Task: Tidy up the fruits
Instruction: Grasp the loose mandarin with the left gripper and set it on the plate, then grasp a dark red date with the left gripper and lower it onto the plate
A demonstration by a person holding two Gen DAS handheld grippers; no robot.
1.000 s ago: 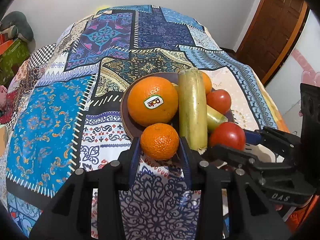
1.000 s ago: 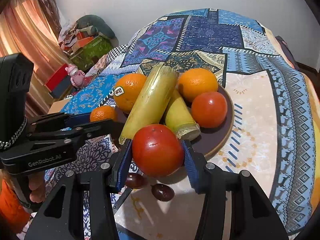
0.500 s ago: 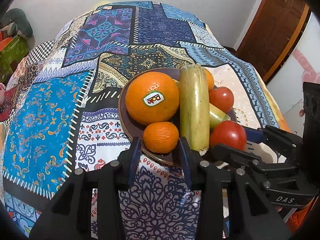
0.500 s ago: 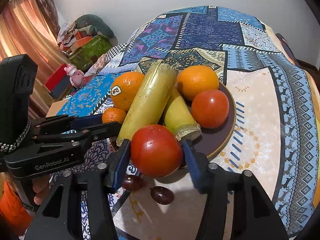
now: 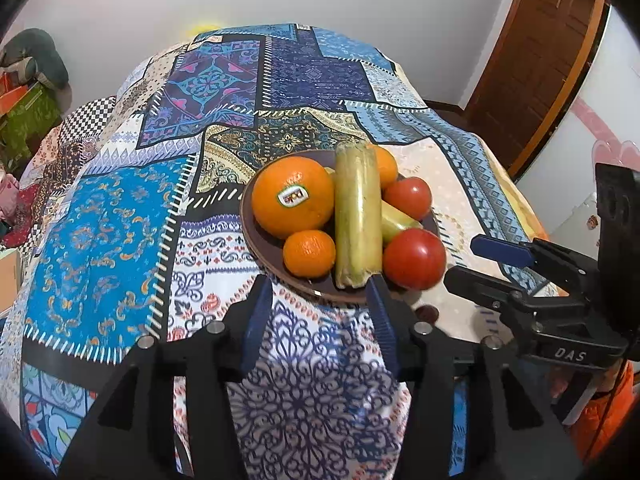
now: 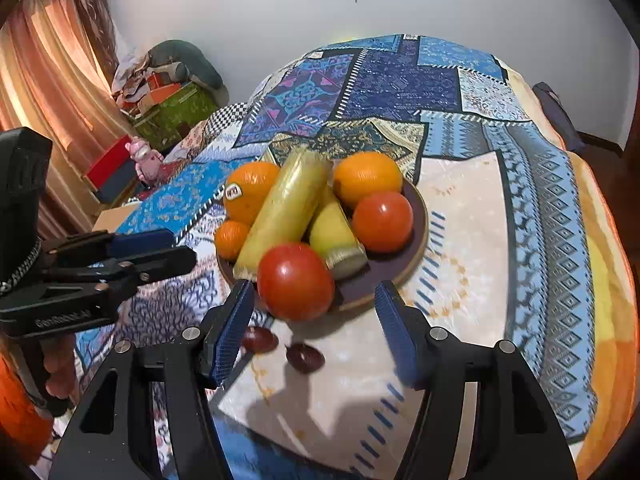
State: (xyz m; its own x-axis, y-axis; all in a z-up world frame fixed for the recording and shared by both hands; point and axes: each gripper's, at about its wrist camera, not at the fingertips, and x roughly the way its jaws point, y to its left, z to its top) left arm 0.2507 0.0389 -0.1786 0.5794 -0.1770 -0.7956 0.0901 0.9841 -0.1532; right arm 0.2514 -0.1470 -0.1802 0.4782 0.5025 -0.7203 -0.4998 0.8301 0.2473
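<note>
A brown plate on the patterned cloth holds a large Dole orange, a small orange, a long yellow-green piece, two tomatoes and another orange. My left gripper is open and empty, just short of the plate's near rim. My right gripper is open and empty; the near tomato rests on the plate just beyond its fingers. Two dark grapes lie on the cloth between the right fingers.
The patchwork cloth covers the whole table, which drops off at its edges. A wooden door stands at the right. Boxes and a pink toy sit by the curtain at the left.
Both grippers opened and drew back. The small orange left the left gripper and the tomato left the right gripper; both now rest on the plate.
</note>
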